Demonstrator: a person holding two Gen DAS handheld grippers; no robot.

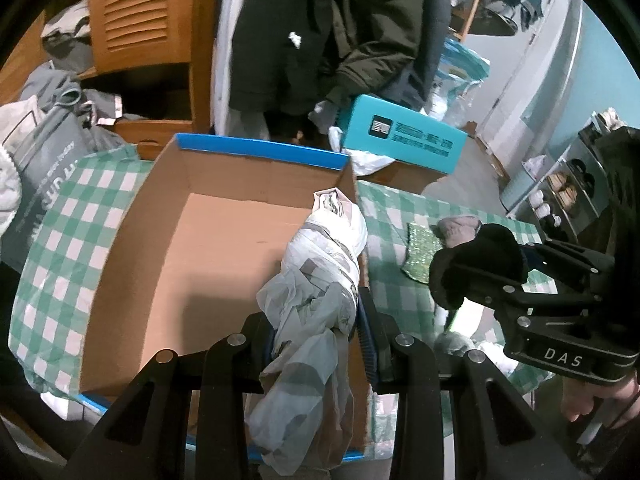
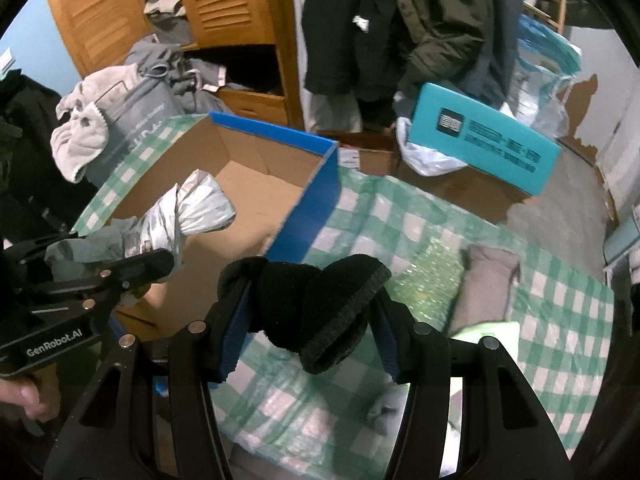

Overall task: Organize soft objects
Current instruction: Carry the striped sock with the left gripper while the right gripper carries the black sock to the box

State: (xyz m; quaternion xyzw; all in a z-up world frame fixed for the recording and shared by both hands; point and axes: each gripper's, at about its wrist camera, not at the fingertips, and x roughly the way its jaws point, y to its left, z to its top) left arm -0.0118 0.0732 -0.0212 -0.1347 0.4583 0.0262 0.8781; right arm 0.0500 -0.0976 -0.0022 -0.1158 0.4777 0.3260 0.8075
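My left gripper (image 1: 316, 332) is shut on a twisted white-grey plastic bag bundle (image 1: 320, 264) and holds it over the right side of an open cardboard box with a blue rim (image 1: 256, 148). It also shows in the right wrist view (image 2: 188, 212). My right gripper (image 2: 308, 328) is shut on a folded black foam pad (image 2: 320, 304) above the green checked cloth (image 2: 400, 216), right of the box (image 2: 316, 196). A green glittery sponge (image 2: 428, 276) and a mauve cloth (image 2: 486, 284) lie on the cloth.
A teal box (image 2: 480, 140) sits on a carton beyond the table. Wooden louvred cupboard (image 2: 224, 4), hanging dark coats (image 2: 400, 20) and piles of grey clothes (image 2: 132, 120) stand behind. A shelf rack (image 1: 568, 184) is at the right.
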